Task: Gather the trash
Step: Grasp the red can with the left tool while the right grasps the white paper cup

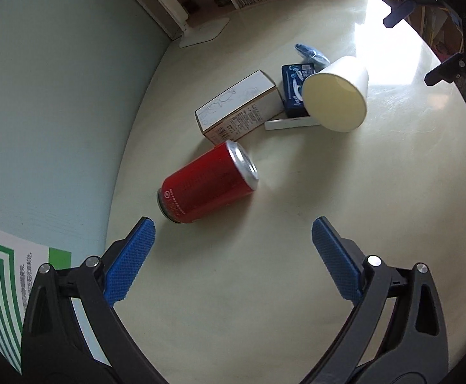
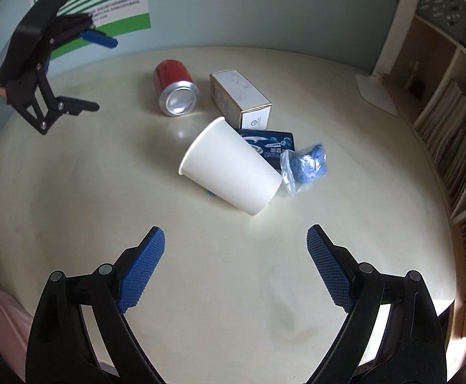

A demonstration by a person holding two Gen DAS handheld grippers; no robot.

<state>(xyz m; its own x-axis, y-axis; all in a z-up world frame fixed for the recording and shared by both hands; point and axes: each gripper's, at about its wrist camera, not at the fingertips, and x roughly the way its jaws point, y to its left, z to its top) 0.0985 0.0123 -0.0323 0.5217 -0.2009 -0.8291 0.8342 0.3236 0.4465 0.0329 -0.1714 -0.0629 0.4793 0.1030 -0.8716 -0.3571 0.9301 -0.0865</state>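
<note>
A red can (image 1: pixel 207 183) (image 2: pixel 175 88) lies on its side on the round cream table (image 1: pixel 233 288). Behind it lies a white carton (image 1: pixel 237 110) (image 2: pixel 241 99), a dark blue packet (image 1: pixel 293 91) (image 2: pixel 273 145), a tipped white paper cup (image 1: pixel 337 94) (image 2: pixel 231 171) and a crumpled blue bag in clear plastic (image 1: pixel 311 52) (image 2: pixel 306 164). My left gripper (image 1: pixel 233 233) is open and empty just short of the can; it also shows in the right wrist view (image 2: pixel 103 73). My right gripper (image 2: pixel 236 240) is open and empty in front of the cup; it shows at the left wrist view's top right (image 1: pixel 409 44).
A pale green wall with a green-striped poster (image 2: pixel 104 0) stands behind the table. A bookshelf (image 2: pixel 450 121) full of books runs along the right side. A white stand base (image 2: pixel 377 91) rests at the table's far right edge.
</note>
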